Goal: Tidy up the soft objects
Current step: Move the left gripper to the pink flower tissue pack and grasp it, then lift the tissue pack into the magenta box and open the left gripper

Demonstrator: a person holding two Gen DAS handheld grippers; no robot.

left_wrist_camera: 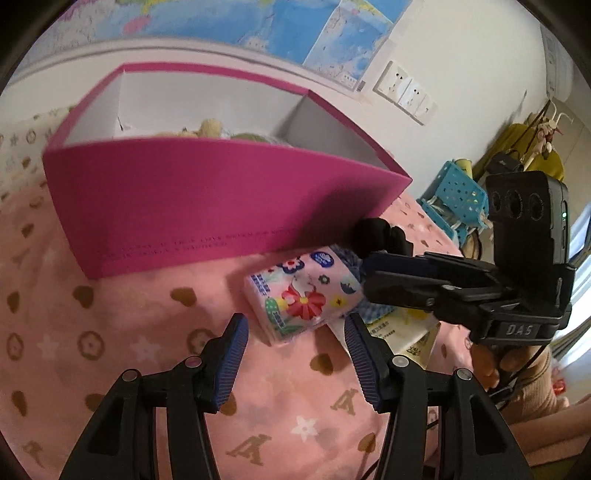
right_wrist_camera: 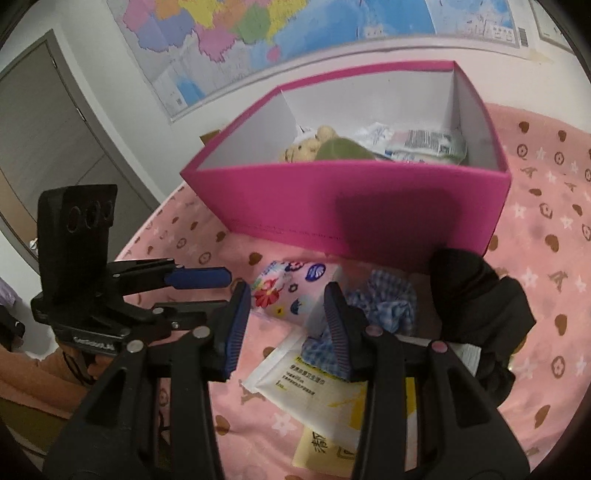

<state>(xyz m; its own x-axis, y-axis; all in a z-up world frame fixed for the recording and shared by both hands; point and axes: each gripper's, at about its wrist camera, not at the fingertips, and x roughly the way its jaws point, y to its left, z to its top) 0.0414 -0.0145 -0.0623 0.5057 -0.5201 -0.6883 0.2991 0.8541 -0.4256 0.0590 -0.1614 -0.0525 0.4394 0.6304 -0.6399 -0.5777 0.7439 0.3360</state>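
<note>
Soft objects lie in two groups on the pink patterned blanket (right_wrist_camera: 546,258). Inside the magenta box (right_wrist_camera: 369,206), which stands toward the blanket's far edge, you have a tan plush bear (right_wrist_camera: 306,146), a green soft item (right_wrist_camera: 341,149) and a wrapped white packet (right_wrist_camera: 424,146) against the right inner wall. In front of the box's near wall lie the rest: a floral tissue pack (left_wrist_camera: 303,291), a blue checked cloth (right_wrist_camera: 388,299), a black fabric item (right_wrist_camera: 476,295) and a flat white-and-yellow packet (right_wrist_camera: 314,384) (its print is too small to read).

Your left gripper (left_wrist_camera: 295,332) stands with jaws apart, nothing gripped; the tissue pack sits just beyond its fingertips, roughly between them, and whether the pads touch it cannot be told. Your right gripper (right_wrist_camera: 284,306) also has its jaws apart with no pad pressing on anything; the checked cloth lies beside and partly behind its right finger, and the tissue pack's end shows in the gap. From the left wrist view, the right gripper reaches in over the checked cloth at the tissue pack's right end.

A map (right_wrist_camera: 229,33) hangs on the wall behind the box.
</note>
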